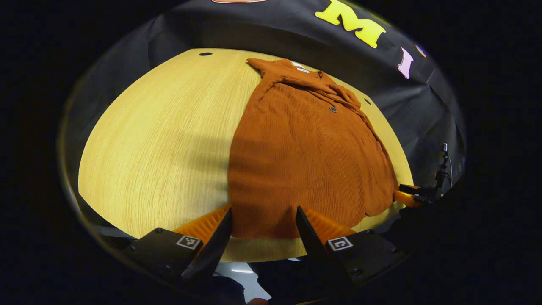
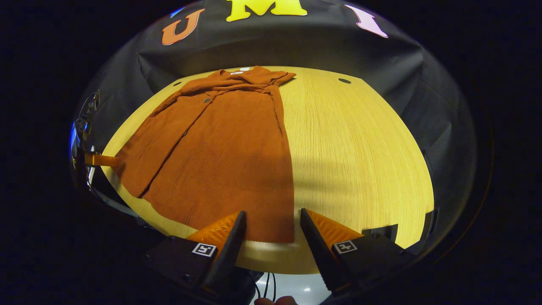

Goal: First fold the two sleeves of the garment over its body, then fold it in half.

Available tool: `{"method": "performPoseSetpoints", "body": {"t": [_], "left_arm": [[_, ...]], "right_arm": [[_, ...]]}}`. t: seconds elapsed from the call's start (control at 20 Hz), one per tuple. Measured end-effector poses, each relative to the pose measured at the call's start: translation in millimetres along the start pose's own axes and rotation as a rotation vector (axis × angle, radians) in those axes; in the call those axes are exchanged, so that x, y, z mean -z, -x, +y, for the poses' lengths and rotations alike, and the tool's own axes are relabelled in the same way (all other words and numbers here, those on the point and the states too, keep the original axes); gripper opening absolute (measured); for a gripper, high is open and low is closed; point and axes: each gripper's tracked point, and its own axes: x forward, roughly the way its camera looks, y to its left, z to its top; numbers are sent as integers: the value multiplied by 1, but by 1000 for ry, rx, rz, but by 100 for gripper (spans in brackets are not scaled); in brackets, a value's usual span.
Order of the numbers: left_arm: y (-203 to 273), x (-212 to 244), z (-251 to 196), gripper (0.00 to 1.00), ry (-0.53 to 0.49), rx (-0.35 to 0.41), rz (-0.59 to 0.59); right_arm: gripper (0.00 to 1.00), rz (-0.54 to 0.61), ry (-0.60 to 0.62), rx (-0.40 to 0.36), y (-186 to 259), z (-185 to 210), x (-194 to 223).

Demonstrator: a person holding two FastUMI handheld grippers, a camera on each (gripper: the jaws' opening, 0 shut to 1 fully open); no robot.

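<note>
The rust-coloured garment (image 1: pixel 305 156) lies flat on the wooden worktop (image 1: pixel 161 144), collar towards twelve o'clock and hem towards six in both views. Both sleeves appear to lie folded in across the chest near the collar, and the body is at full length, not halved. One front panel (image 2: pixel 156 140) overlaps the rest on the side at nine o'clock in the right gripper view.

The left tool (image 1: pixel 263 220) hovers at the hem corner, its fingers wide apart with nothing between them. The right tool (image 2: pixel 271 224) hangs over the opposite hem corner, likewise spread wide and holding nothing. In each view the other tool shows small at the rim, at three o'clock in the left gripper view (image 1: pixel 413 195) and at nine o'clock in the right (image 2: pixel 101 160).

Judging from this, the half fold is what remains. The risks: a tool could pinch only the top layer, so the loose front panel slides and the fold comes out skewed; the two hem corners lifted unevenly would twist the cloth; dragging the hem towards twelve o'clock could pull the sleeves out of place. The hem sits close to the worktop's near edge, so a missed grip could nudge fabric over it.

A small pale label (image 1: pixel 300 67) shows at the collar; its writing is too small to read.
</note>
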Motion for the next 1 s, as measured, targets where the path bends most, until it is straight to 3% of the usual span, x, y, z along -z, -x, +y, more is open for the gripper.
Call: {"method": "performPoseSetpoints", "body": {"t": [0.1, 0.15, 0.2, 0.25, 0.3, 0.35, 0.4, 0.5, 0.75, 1.0], "left_arm": [[-2, 3, -10, 79, 0, 16, 8], [-4, 4, -10, 71, -3, 12, 11], [-6, 3, -10, 70, 1, 6, 16], [-8, 3, -7, 55, 11, -6, 24], [-7, 3, -6, 26, 28, -4, 25], [-7, 3, -7, 23, 38, 4, 31], [-7, 4, -8, 14, 41, 8, 35], [-8, 2, -8, 9, 53, 7, 32], [1, -14, -16, 4, -5, 18, 9], [14, -65, -32, 4, -71, 52, -76]], "right_arm": [[76, 4, -12, -7, 1, 4, 0], [63, 6, -12, -3, -2, 5, 3], [57, 5, -4, -7, -3, 6, 1], [56, 4, -10, -38, -3, 12, -1], [43, 7, -16, -37, -2, 12, -1], [31, 16, -20, -42, -3, 12, -1], [31, 13, -37, -62, -5, 16, -3], [11, 22, -61, -76, -6, 17, -5], [11, 22, -158, -123, 3, 14, -26], [11, -66, -157, -149, 22, 14, -80]]}}
